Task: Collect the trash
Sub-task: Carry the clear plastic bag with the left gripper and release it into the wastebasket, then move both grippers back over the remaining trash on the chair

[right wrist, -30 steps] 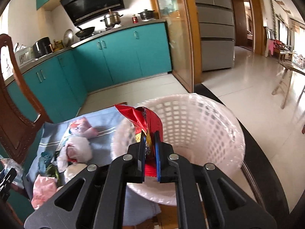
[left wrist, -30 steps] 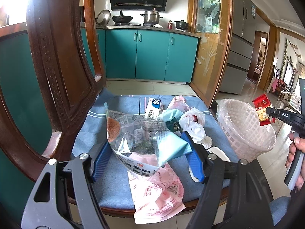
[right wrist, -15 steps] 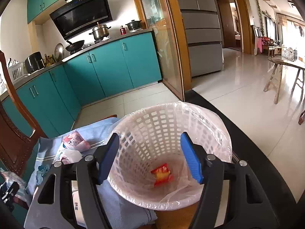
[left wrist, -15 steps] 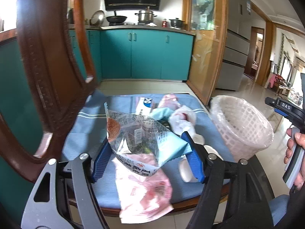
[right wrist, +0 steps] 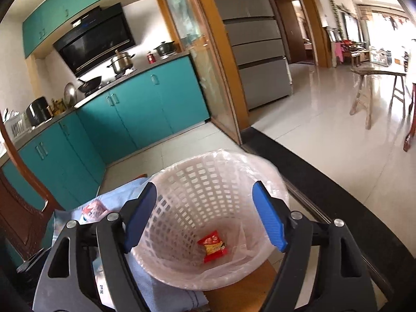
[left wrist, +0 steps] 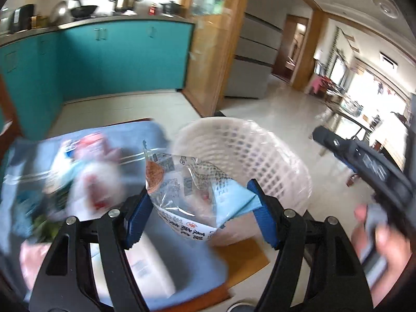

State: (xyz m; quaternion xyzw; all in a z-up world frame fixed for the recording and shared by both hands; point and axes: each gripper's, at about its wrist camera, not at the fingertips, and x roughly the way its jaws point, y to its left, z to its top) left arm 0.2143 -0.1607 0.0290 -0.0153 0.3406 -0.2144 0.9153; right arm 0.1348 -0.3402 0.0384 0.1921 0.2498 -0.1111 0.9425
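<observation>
Left gripper (left wrist: pixel 199 209) clamps clear wrapper (left wrist: pixel 187 192) beside basket (left wrist: pixel 260 140)

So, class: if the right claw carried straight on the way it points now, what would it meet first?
The right claw stands open, aimed down into the white basket. Going straight, it would probably enter the mouth and meet the liner near the red snack wrapper first; depth is uncertain.

The left tongs (left wrist: pixel 200 205) are standing with their blue pads wide apart, and a crumpled wrapper is sitting between them. The right tongs (right wrist: pixel 204 217) are gaping wide with nothing between the fingers. A bare hand (left wrist: pixel 384 236) is squeezing the right handle.
</observation>
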